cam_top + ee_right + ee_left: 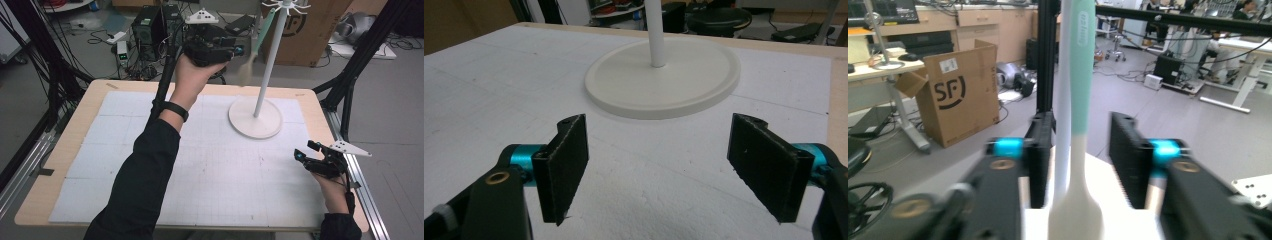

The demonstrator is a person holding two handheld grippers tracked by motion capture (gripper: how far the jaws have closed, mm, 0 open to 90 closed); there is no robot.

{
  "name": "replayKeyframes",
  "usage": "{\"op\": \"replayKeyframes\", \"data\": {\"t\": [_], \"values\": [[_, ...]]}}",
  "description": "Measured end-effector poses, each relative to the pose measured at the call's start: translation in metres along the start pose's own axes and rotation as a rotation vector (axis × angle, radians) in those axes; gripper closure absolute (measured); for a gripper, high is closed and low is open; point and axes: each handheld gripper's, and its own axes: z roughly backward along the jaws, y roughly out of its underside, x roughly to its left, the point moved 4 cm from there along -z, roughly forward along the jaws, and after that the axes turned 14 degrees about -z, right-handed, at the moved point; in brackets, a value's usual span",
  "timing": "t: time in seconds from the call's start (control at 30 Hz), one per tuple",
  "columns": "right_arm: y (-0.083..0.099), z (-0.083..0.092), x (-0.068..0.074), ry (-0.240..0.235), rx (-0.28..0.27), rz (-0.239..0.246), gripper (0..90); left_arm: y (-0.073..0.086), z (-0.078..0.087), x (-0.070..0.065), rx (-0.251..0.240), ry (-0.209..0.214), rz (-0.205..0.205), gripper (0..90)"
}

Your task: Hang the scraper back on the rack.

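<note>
Left gripper, top centre of the high view, has jaws parted around the hanging mint-and-white spatula, pads clear of it. Right gripper, lower right, gapes wide and empty near the stand base.

Your high view looks forward and down on the whole bench from above your side. Your left hand-held gripper camera, raised off the bench, faces level into the room, very close to the hanging spatula. Your right hand-held gripper camera sits low, looking across the bench at the stand's base, which the high view shares.
</note>
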Motion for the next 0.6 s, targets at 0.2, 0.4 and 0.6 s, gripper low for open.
{"op": "replayKeyframes", "data": {"t": [0.2, 0.4, 0.6], "values": [[0.001, -0.001, 0.001, 0.005, 0.008, 0.007, 23.7, 0.046, 0.042, 0.002, 0.046, -0.013, -0.027, 30.9], [0.002, -0.003, 0.004, 0.007, 0.017, 0.017, 23.7, 0.106, 0.108, 0.007, 0.027, -0.025, -0.023, 23.9], [0.005, -0.008, 0.008, 0.011, 0.047, 0.032, 23.7, 0.165, 0.18, 0.013, 0.061, -0.068, -0.042, 18.9]]}}
